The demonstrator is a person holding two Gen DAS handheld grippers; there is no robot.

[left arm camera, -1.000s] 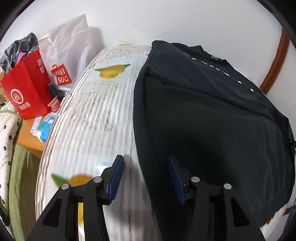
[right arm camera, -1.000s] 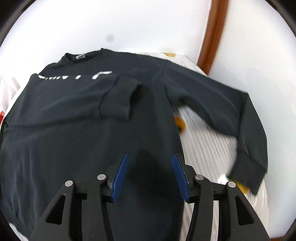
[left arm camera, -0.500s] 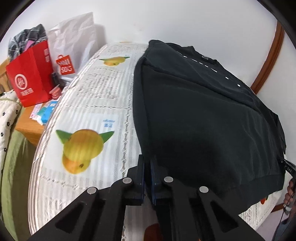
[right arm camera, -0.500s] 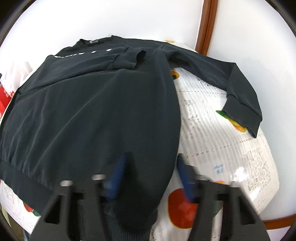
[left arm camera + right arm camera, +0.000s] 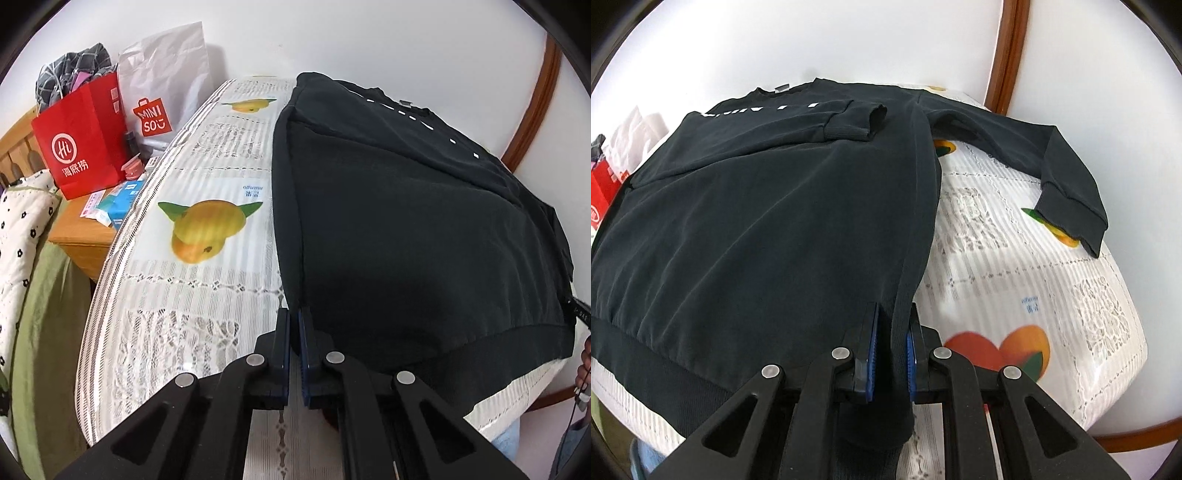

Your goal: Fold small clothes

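So far | black sweatshirt (image 5: 768,229) laid flat on bed (image 5: 207,314), one sleeve folded in, other outstretched | hem corners pinched by closed left gripper (image 5: 293,328) and right gripper (image 5: 891,332) | body folds remain

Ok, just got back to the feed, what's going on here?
A person with a gripper in each hand is folding a black sweatshirt spread on a fruit-print table cover. The left gripper is shut on the sweatshirt's near left edge, and the right gripper is shut on the near right edge by the hem. One sleeve is already folded across the chest; the other sleeve is spread out to the side.
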